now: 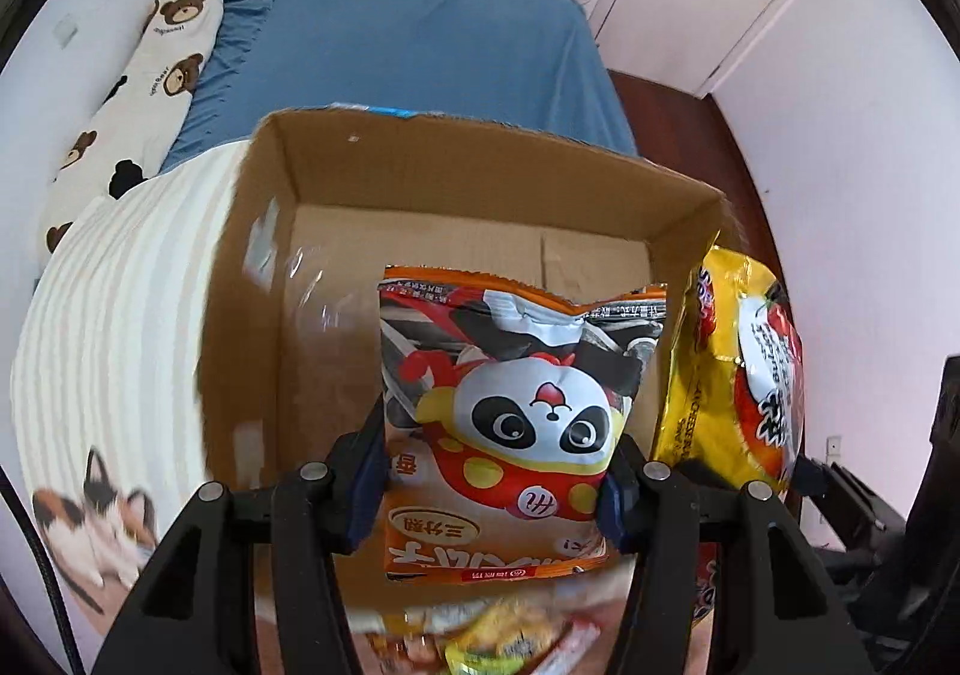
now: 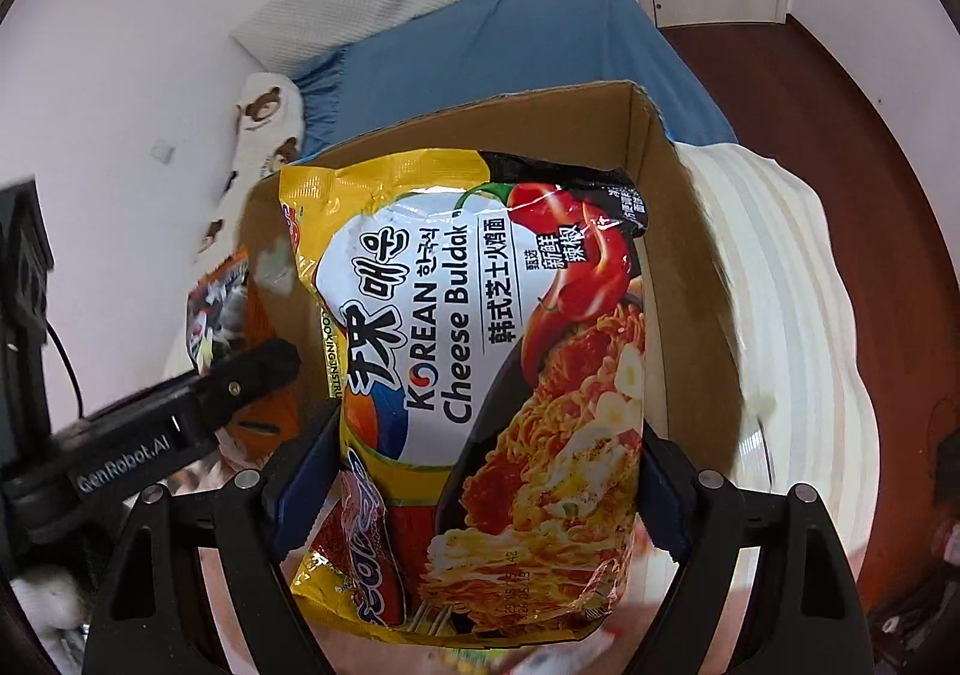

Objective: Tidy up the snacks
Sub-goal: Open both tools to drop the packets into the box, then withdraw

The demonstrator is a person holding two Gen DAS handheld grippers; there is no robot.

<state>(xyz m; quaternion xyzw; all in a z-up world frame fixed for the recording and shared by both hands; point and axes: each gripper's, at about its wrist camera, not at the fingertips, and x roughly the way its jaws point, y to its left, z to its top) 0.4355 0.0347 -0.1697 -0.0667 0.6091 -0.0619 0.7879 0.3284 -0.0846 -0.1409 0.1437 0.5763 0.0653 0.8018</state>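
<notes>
Both packets are carried at once toward one cardboard box (image 1: 480,183), so the likely failure is a collision: the left gripper (image 1: 492,471) and right gripper (image 2: 486,471) are close side by side over the opening, and either bag could snag the box rim or knock the other loose. Both bags are soft and puffy, pinched only at their sides, so they may slip or swing on release (judgement, not observed).

Left gripper is clamped on the panda snack packet (image 1: 516,411), fingers pressing its two side edges; the packet sticks out forward between them, hanging over the box interior, which looks bare. Right gripper is clamped on the yellow Cheese Buldak noodle packet (image 2: 480,363) the same way, packet projecting ahead over the box's right part.

More loose snacks (image 1: 504,639) lie blurred below the left gripper, outside the box. The box sits on a striped blanket (image 1: 120,315).
</notes>
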